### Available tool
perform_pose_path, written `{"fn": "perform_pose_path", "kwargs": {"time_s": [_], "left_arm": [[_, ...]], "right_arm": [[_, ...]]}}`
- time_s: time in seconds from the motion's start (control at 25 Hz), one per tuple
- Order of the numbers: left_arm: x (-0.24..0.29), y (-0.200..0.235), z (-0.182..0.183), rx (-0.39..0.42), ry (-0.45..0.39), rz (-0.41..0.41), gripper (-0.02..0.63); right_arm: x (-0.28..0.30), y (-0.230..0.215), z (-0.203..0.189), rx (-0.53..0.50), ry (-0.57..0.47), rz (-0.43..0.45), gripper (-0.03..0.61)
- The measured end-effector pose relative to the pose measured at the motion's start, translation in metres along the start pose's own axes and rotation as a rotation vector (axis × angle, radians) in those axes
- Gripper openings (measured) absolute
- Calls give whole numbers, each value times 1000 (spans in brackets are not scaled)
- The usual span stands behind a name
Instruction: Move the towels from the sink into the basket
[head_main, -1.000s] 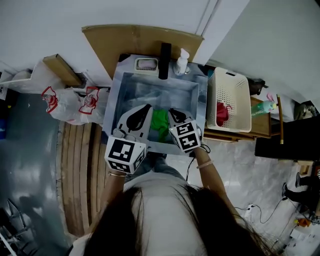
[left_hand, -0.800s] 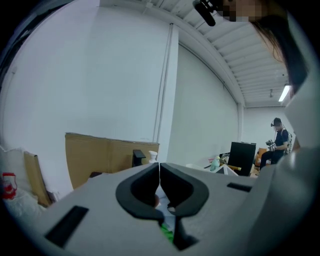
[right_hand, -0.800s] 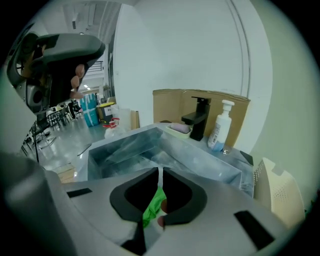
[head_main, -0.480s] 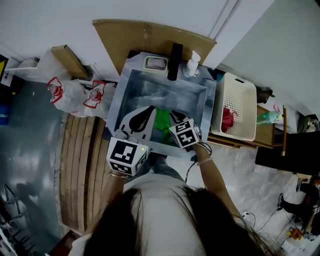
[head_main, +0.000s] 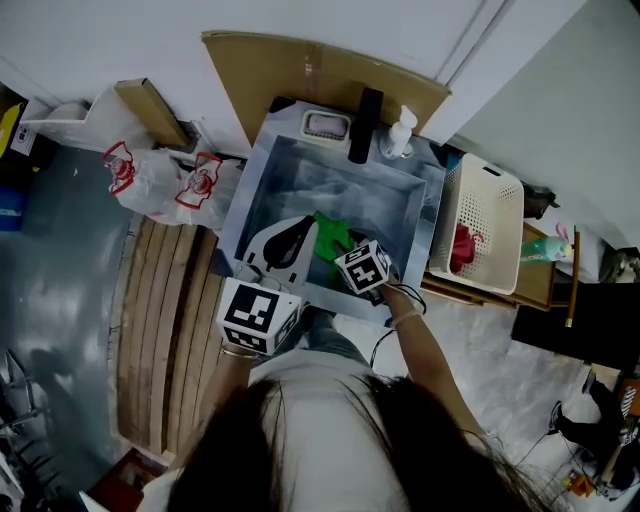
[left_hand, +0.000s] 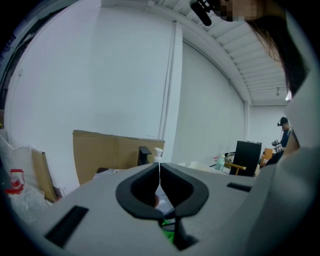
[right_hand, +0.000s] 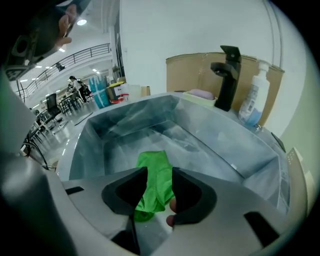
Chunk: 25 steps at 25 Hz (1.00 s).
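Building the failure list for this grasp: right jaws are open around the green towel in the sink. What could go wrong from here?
1. The right gripper has just been opening its jaws, and they straddle the bunched green towel without pressing it. Closing may catch only one fold, which could slip.
2. The basket stands beyond the right wall of the sink. A trailing towel could snag there.

A black faucet (head_main: 365, 110) stands between a soap dish (head_main: 326, 126) and a pump bottle (head_main: 402, 133), cardboard (head_main: 270, 70) behind.
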<state>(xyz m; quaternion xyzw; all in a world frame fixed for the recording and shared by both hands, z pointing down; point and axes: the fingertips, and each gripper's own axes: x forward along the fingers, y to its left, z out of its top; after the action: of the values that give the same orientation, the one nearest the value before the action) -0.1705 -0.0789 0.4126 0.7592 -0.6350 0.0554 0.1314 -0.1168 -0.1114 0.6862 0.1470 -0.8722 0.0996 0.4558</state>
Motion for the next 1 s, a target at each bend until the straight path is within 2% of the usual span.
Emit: {"fn": "perform_pose_path", "kwargs": {"time_s": [0.4,0.8,0.92,1.0], "left_arm": [[-6,4,-9,-8,21,32,11],[-11,5,-18,-13,42,39,11],[-11,4,-19,-12,42,37,11],[-11,5,-19,-13,44,37,11]], "right_arm": [[33,2,-31,-17,114,30,205],[54,-6,-42,57,168,38,210],[54,-7,-42,102,164,46,186],[53,-9,-41,123,159,37,126]]}}
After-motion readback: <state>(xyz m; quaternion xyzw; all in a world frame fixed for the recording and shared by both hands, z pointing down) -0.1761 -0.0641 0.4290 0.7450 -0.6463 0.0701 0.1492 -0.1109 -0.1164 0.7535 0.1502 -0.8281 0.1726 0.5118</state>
